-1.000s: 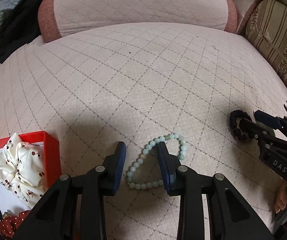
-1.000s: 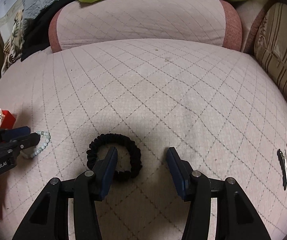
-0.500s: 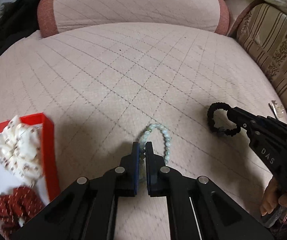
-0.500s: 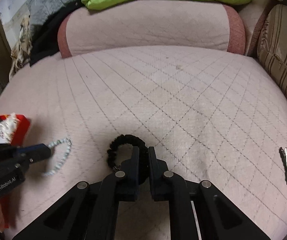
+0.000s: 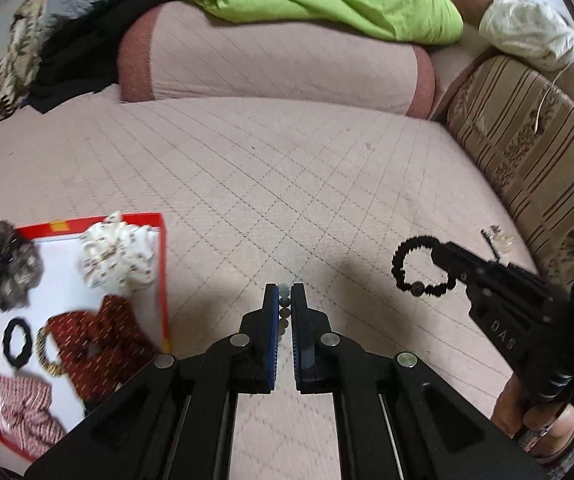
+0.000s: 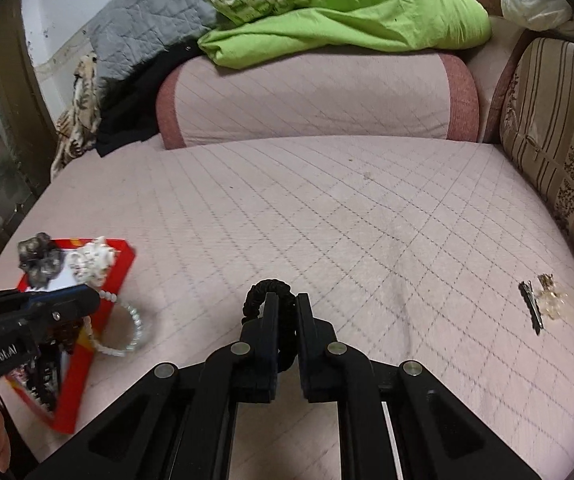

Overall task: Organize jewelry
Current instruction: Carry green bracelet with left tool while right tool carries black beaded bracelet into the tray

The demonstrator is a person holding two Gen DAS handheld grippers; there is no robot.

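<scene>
Left gripper (image 5: 283, 300): jaws nearly closed, clamped on the pale green bead bracelet (image 5: 284, 312); beads show as a short column between the blue pads; in the right wrist view the bracelet (image 6: 127, 328) hangs as a loop off the gripper tip (image 6: 87, 300), lifted clear of the quilted pink cushion (image 6: 347, 220), beside the red tray's near corner.

Right gripper (image 6: 286, 308): jaws nearly closed, pinching the black hair tie (image 6: 265, 292); the tie arcs above and to the left of the fingertips; in the left wrist view it sits at 3 o'clock, the hair tie (image 5: 419, 268) dangling as a ring from the gripper (image 5: 447, 256), off the cushion.

Red tray (image 5: 163, 264) at 9 o'clock in the left wrist view; it holds a white patterned scrunchie (image 5: 119, 252), a grey scrunchie (image 5: 3, 264) over the far rim, a dark red scrunchie (image 5: 95, 340), a small black ring tie (image 5: 17, 338), a pink striped scrunchie (image 5: 27, 416).

Hair clip and a clear trinket (image 6: 539, 300) at 3 o'clock on the cushion in the right wrist view, well apart from both grippers; green cloth (image 6: 347, 12) on the back cushion at 12 o'clock.
</scene>
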